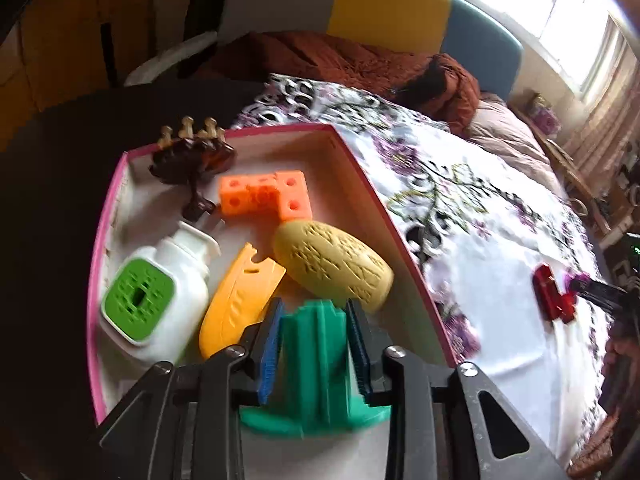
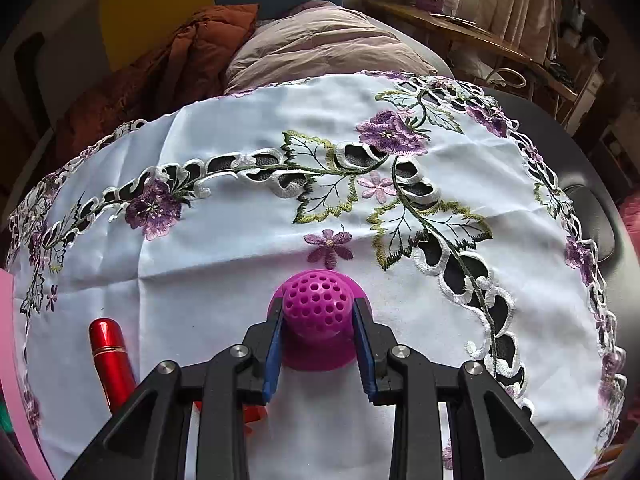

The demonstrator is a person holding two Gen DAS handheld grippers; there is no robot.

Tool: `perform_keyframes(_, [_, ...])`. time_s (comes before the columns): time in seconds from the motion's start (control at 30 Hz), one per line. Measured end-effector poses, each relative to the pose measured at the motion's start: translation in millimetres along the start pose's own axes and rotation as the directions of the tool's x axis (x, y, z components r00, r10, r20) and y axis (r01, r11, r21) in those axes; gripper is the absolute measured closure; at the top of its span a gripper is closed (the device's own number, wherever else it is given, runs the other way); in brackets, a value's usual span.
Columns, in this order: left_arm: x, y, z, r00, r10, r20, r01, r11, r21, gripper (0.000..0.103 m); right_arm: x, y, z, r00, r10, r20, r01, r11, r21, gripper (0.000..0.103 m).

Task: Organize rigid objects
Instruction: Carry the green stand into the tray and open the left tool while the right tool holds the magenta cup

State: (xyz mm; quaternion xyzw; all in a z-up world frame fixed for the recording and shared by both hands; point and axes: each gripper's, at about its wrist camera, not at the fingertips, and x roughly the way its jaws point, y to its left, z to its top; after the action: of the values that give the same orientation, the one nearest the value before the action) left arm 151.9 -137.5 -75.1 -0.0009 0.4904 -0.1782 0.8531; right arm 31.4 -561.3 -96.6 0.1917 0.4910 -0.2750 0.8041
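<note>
My left gripper (image 1: 314, 344) hangs over the near end of a pink-rimmed white box (image 1: 362, 168). A green ribbed piece on a round foot (image 1: 316, 364) stands between its blue pads, which flank it closely with a thin gap on the right side. The green piece looks smeared, unlike the gripper. In the box lie a white bottle with a green grid face (image 1: 160, 300), two yellow pieces (image 1: 240, 304) (image 1: 332, 264), an orange holed block (image 1: 266, 194) and a brown comb-like piece (image 1: 192, 156). My right gripper (image 2: 320, 332) is shut on a magenta perforated dome (image 2: 318, 308) resting on the cloth.
A red cylinder (image 2: 110, 356) lies on the embroidered white cloth (image 2: 224, 280) just left of my right gripper; the left wrist view shows the red cylinder (image 1: 550, 300) too. The box's pink edge (image 2: 8, 340) sits at the far left. Bedding and a brown blanket (image 1: 360, 64) lie beyond.
</note>
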Motion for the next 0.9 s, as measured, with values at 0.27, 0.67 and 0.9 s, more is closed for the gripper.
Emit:
perform_keyframes(0.27, [-29,2,-8,0.997,0.034,0.070,-0.036,0.999,0.015,0.062,1,1,0,1.000,-0.009,-0.001,0.009,1.000,-0.006,0.071])
perform_keyframes(0.67, [-91,12,-46,0.980,0.109,0.166,-0.110,0.994,-0.004,0.062,-1,1,-2,1.000,-0.016,0.005,0.016,1.000,-0.016,0.071])
perform_keyframes(0.9, [-110,20,-59,0.977,0.111,0.183,-0.109,0.994,-0.022,0.062,-1,4,-3,1.000,-0.017,0.009,0.017,0.999,-0.033,0.071])
